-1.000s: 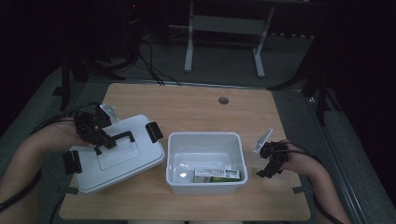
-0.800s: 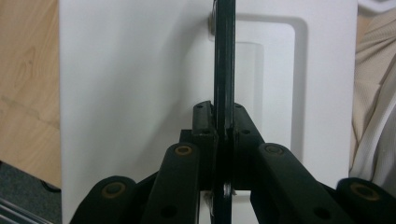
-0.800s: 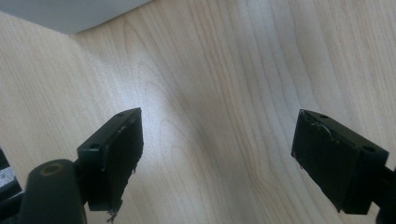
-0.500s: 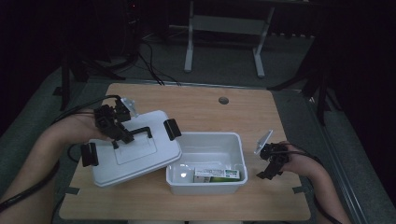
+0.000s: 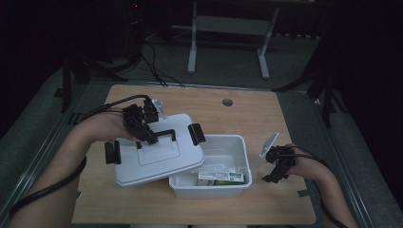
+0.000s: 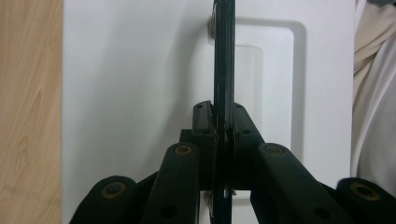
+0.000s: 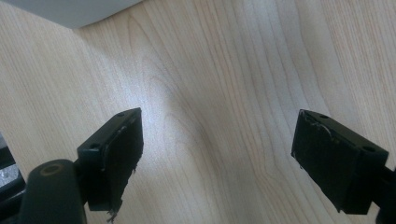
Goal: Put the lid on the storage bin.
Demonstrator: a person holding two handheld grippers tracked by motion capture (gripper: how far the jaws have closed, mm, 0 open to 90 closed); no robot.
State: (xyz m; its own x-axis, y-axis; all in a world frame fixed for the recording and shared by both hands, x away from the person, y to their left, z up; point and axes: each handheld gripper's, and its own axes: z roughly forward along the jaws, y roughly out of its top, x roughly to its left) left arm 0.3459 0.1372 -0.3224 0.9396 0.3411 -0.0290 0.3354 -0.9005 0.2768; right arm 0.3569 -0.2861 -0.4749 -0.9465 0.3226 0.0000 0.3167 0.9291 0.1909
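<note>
High view. One white plastic lid [image 5: 159,154] is seen, rectangular with rounded corners and a recessed panel in its top. A black carrying handle [image 5: 159,134] is set across that panel, and two black latch clips are counted, one at each short end [image 5: 196,133]. The lid is held tilted above the wooden surface [image 5: 266,114], its right edge overlapping the left rim of one open white storage box [image 5: 237,142]. The left hand-held gripper [image 5: 145,135] is clamped on the handle. Inside the box one green-and-white carton [image 5: 221,177] is seen lying flat against the near wall; paler items beside it cannot be told apart. The right hand-held gripper [image 5: 274,168] is held low, just right of the box and clear of it. One round grommet hole [image 5: 227,102] is noted near the far edge of the surface.

Left gripper view. The left hand-held gripper [image 6: 223,128] is seen pinched narrow on the thin black handle [image 6: 223,60], which runs straight up between the two jaws. The white lid [image 6: 140,93] lies behind, with its raised rectangular panel outlined. A strip of wooden surface [image 6: 28,93] is seen at the left, and pale fabric at the right edge.

Right gripper view. The right hand-held gripper [image 7: 217,154] is seen with its two jaws spread wide and nothing between them; bare wood grain of the surface [image 7: 224,70] lies below. One white corner of the storage box [image 7: 79,11] is caught at the top left.
</note>
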